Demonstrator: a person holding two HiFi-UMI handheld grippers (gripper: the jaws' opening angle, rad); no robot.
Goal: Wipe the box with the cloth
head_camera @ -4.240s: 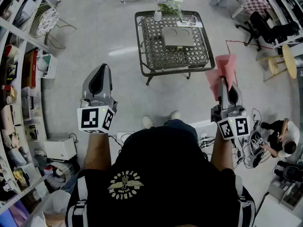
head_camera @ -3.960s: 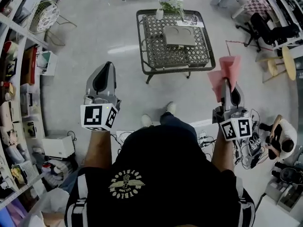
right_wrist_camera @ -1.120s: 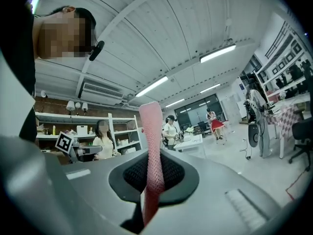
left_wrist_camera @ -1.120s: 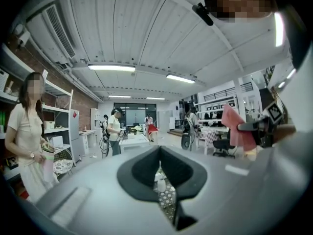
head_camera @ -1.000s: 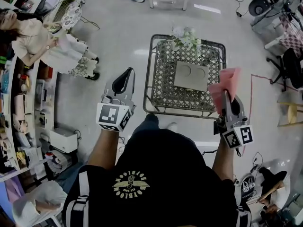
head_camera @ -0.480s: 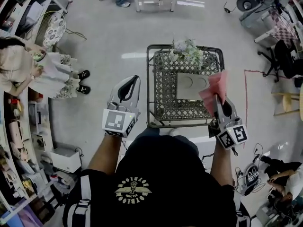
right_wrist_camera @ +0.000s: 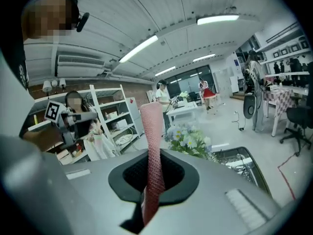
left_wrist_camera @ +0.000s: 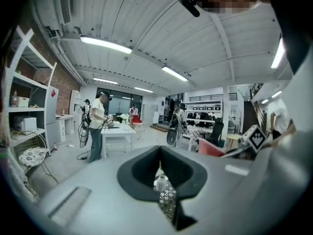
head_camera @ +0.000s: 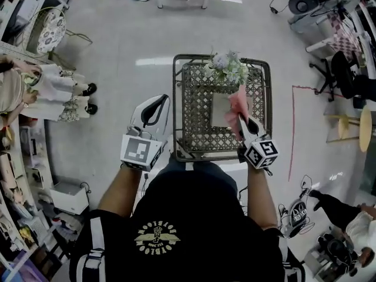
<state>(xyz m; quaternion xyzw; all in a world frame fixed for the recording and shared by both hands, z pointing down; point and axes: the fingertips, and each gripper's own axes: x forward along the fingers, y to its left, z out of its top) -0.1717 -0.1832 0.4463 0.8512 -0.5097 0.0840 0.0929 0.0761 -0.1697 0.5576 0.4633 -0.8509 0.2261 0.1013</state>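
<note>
A flat grey box (head_camera: 217, 111) lies on a black lattice table (head_camera: 194, 113). In the head view my right gripper (head_camera: 242, 122) is over the box's right part, shut on a pink cloth (head_camera: 238, 106) that covers that edge. The cloth (right_wrist_camera: 152, 146) rises as a narrow strip from between the right gripper's jaws. Whether the cloth touches the box I cannot tell. My left gripper (head_camera: 159, 100) hovers just off the table's left edge, shut with nothing in it. Through its narrow jaw gap the left gripper view shows a bit of table lattice (left_wrist_camera: 167, 202).
A bunch of pale flowers (head_camera: 226, 69) in a vase stands at the table's far edge, close behind the cloth. A person (head_camera: 41, 87) and shelves (head_camera: 17, 175) are at the left. Office chairs (head_camera: 346, 75) and a red floor line (head_camera: 292, 134) are at the right.
The person has walked up to the table, which now lies right in front. The right gripper has carried the cloth left and over the box. The left gripper stays shut beside the table.
</note>
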